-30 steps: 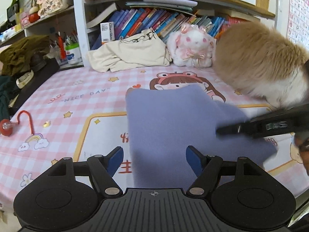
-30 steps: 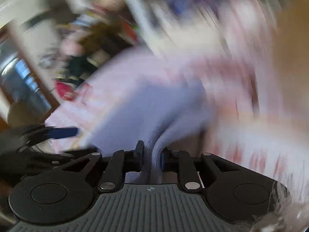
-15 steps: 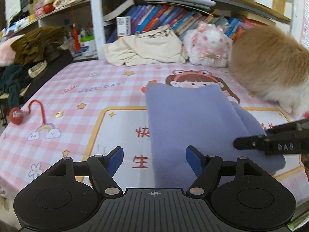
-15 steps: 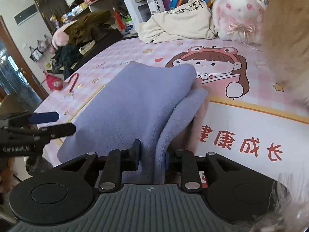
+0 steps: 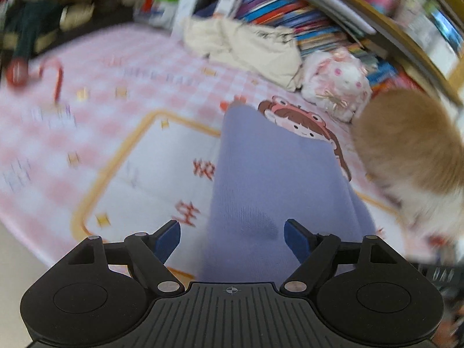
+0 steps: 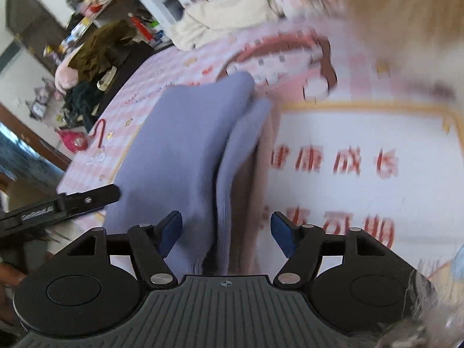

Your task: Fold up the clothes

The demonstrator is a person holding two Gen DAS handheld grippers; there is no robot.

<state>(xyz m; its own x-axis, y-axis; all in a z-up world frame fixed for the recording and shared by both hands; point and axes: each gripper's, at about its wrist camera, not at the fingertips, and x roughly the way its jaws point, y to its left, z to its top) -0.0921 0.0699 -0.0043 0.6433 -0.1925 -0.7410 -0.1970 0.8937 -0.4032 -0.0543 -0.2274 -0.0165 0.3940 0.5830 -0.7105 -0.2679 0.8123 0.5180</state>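
**Both tongs spread over the folded lavender garment**

The left tongs (image 5: 232, 239) are hanging with their blue-tipped fingers (image 5: 166, 239) spread wide, gripping nothing. Between and ahead of them the lavender garment (image 5: 275, 179) is lying folded on the pink checked cloth of the desk (image 5: 121, 92), its near end running under the tongs' body. To the right of these tongs a tan and white furry animal (image 5: 411, 150) is sitting at the garment's far right edge. Farther ahead, a cream garment (image 5: 255, 43) and a white plush toy (image 5: 336, 87) are resting by the bookshelf (image 5: 319, 20).

The right tongs (image 6: 226, 235) are likewise standing open, holding nothing, and the lavender garment (image 6: 185, 145) is showing its stacked folded edges between their fingers, with a pinkish layer beneath on the right. To their left, one dark finger of the left tongs (image 6: 87, 200) is reaching toward the garment's edge; contact cannot be told. A red hook-shaped toy (image 6: 76, 140) is lying farther left.
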